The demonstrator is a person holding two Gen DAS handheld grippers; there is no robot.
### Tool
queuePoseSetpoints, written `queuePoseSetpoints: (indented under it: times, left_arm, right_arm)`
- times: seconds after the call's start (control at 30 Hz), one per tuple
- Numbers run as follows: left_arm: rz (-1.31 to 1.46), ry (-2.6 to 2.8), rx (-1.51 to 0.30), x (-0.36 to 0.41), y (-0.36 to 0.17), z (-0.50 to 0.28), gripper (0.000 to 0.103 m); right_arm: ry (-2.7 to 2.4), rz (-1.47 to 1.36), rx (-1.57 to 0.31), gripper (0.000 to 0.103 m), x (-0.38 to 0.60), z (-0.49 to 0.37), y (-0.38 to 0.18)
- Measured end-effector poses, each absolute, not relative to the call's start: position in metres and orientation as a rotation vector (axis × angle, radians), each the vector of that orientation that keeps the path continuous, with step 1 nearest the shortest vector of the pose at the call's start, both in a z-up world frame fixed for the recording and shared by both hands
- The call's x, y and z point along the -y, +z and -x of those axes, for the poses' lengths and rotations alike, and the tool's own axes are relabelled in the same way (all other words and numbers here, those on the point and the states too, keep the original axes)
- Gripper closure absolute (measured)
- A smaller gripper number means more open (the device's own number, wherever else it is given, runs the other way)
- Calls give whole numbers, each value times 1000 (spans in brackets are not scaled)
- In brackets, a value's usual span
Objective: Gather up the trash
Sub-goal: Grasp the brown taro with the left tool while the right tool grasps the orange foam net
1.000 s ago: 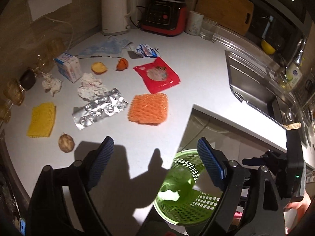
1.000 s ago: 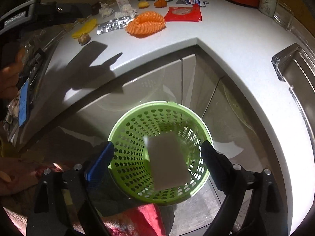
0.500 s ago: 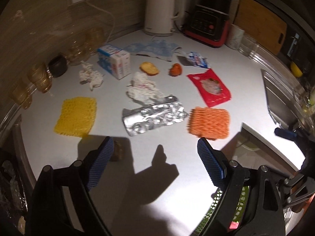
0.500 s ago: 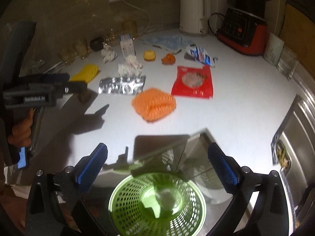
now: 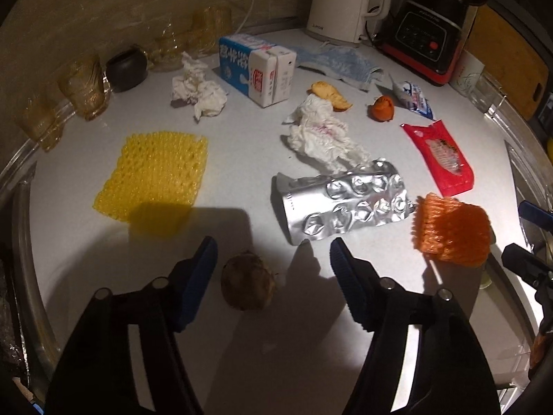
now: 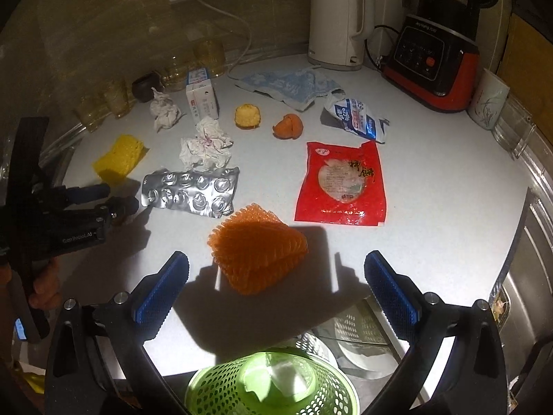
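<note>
Here, both tongs tilt down over the littered surface (image 5: 242,159).
Left tongs (image 5: 273,252) are closing around a brown lump (image 5: 248,286), untouched; right tongs (image 6: 276,269) gape over orange netting (image 6: 257,247) near the front edge. Green basket (image 6: 221,389) below holds white scraps.

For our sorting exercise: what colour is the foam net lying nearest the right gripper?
Orange; the foam net shows best in the right wrist view.
</note>
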State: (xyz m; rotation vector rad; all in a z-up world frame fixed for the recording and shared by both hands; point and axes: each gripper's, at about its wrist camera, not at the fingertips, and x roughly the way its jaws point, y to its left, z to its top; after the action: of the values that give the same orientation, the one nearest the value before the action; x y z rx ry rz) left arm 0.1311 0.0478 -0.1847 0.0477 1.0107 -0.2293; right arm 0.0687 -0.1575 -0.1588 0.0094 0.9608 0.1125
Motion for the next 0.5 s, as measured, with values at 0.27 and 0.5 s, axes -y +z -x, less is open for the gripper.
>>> queuePoseSetpoints:
  times: [0.27,0.5]
  left_arm:
    - [-64,-205,-1032,-55,-197,-133,65]
    - [-75,-191,-1016,-55,-198,-131,71]
  right_arm:
    - [111,-30,-987,2,159,-74,-168]
    - [100,-41,-1006,2,160,-80,-173]
